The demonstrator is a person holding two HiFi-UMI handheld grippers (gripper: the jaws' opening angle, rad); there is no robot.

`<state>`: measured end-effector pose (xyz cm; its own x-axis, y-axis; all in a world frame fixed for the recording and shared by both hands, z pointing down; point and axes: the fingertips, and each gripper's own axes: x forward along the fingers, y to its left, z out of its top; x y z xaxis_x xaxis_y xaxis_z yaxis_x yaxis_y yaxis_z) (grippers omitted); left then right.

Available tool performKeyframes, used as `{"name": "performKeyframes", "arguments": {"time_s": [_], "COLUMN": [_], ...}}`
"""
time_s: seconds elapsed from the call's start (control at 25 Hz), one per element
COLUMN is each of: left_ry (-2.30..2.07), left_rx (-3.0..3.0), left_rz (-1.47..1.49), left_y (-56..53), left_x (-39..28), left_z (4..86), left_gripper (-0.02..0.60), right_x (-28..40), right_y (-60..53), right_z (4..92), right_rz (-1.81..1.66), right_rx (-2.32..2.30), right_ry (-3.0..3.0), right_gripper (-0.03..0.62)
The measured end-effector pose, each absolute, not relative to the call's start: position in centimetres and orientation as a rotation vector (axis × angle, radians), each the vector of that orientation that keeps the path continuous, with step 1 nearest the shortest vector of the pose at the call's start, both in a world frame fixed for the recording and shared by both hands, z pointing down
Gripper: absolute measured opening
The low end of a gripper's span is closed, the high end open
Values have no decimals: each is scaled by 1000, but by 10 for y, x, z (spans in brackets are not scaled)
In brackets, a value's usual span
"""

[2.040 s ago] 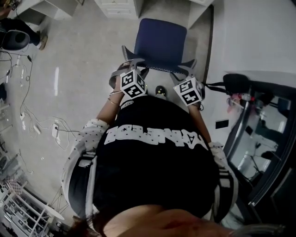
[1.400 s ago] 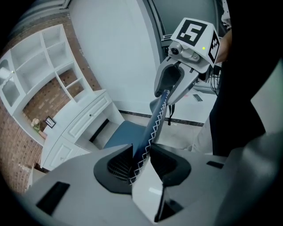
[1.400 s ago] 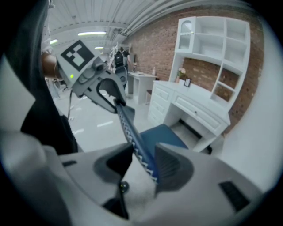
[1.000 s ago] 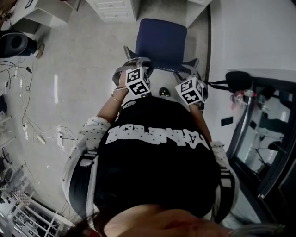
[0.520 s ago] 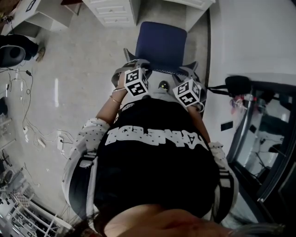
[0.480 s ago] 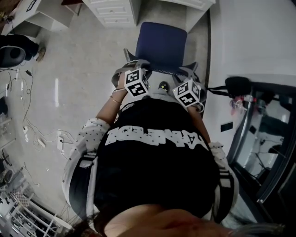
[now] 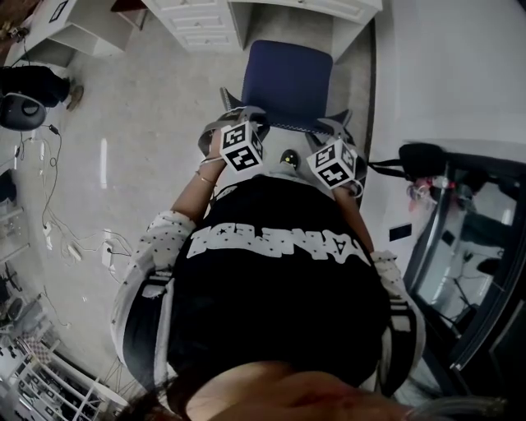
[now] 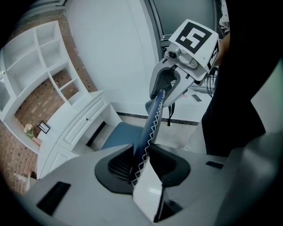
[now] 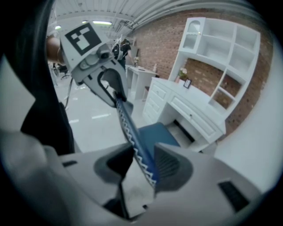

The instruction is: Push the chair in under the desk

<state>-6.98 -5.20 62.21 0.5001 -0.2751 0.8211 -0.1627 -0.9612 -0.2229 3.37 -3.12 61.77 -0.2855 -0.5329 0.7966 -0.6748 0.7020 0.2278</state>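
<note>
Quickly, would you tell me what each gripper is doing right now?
Left gripper: closed on the chair backrest.
Right gripper: closed on the chair backrest too, jaws have just been closing.

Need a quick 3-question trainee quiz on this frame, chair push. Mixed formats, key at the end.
1. True or false: the chair is wholly under the desk.
2. What is between the fingers of the left gripper? A) backrest top edge B) drawer handle C) cable
3. What colour is the chair's seat?
Key: 1 false, it stands out in front of the desk; 2 A; 3 blue.
</note>
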Motion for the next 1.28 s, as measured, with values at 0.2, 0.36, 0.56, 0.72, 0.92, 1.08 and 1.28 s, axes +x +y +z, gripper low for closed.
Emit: {"name": "performKeyframes", "arguments": {"time_s": [0.2, 0.36, 0.56, 0.72, 0.92, 1.08, 1.28], "left_ry": [400, 409, 390, 395, 403, 406, 424], "left_rx": [-2620, -2605, -2608, -2626, -2639, -2641, -2643], "left_rz": [-1459, -1448, -1452, -1448, -1447, -1450, -1452], "left_y": [-59, -68, -75, -80, -88, -94, -103], "left_x": [-64, -52, -41, -35, -27, -22, -18], "left_z": [621, 621, 620, 620, 620, 621, 620], "left_gripper": [141, 140, 138, 138, 138, 138, 138], "right_x": [41, 53, 64, 71, 78, 84, 87], "right_y": [-39, -49, -57, -63, -73, -81, -90], "right_z": [616, 618, 616, 616, 617, 619, 616], "right_rz": [179, 167, 163, 154, 147, 135, 125], "right_rx": [933, 951, 958, 962, 956, 953, 945], "right_ry": [-1953, -1944, -1940, -1938, -1937, -1940, -1939], "right_gripper": [166, 167, 167, 169, 170, 170, 170]}}
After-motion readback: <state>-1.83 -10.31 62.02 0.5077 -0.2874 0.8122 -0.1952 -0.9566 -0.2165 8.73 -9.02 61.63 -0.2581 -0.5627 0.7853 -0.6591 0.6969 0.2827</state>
